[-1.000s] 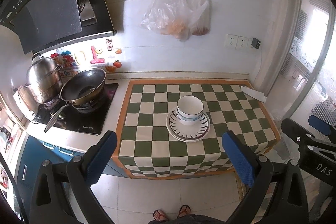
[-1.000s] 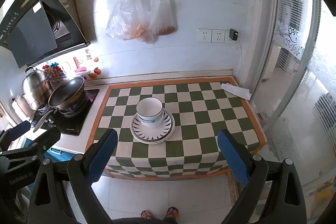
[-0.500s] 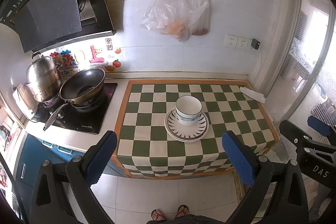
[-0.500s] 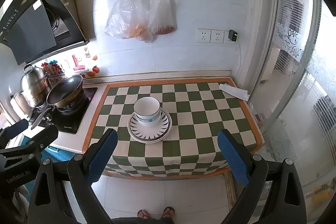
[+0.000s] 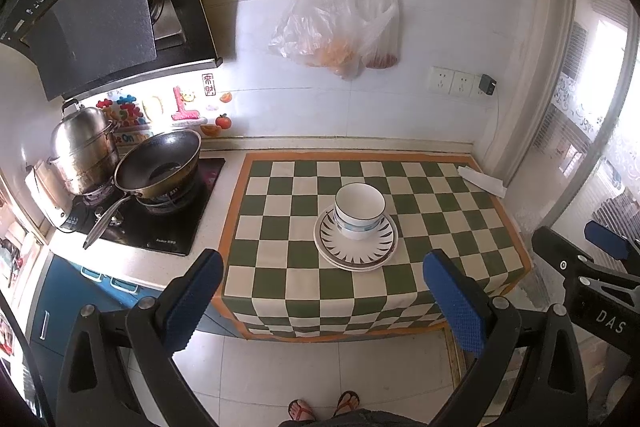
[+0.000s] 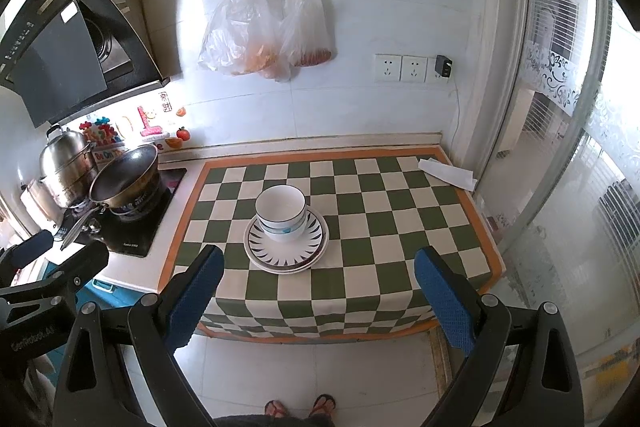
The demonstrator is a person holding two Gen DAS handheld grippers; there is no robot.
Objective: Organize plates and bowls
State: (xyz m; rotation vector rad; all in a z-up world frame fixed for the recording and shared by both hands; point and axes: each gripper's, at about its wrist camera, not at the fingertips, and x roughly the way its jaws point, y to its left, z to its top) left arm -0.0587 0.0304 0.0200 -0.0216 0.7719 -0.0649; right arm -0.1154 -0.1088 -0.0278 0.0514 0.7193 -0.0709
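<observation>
A white bowl (image 5: 359,210) (image 6: 281,213) with a blue band sits stacked in another bowl on a pile of white plates (image 5: 356,247) (image 6: 286,249) with dark ray markings, in the middle of the green-and-white checked cloth (image 5: 276,267) (image 6: 380,227). My left gripper (image 5: 324,303) hangs open well back from the counter, above the floor, with nothing between its blue pads. My right gripper (image 6: 320,299) is open too, equally far back and empty. Each gripper also shows at the edge of the other's view.
Left of the cloth, a black wok (image 5: 158,167) and a steel pot (image 5: 82,151) stand on the hob. Plastic bags (image 5: 340,31) hang on the wall. A folded white paper (image 5: 482,181) lies at the cloth's far right corner. A person's sandalled feet (image 5: 324,407) stand on the tiled floor.
Both grippers have drawn back and up from the counter; the stack looks smaller and more floor shows. The bowls and plates have not moved.
</observation>
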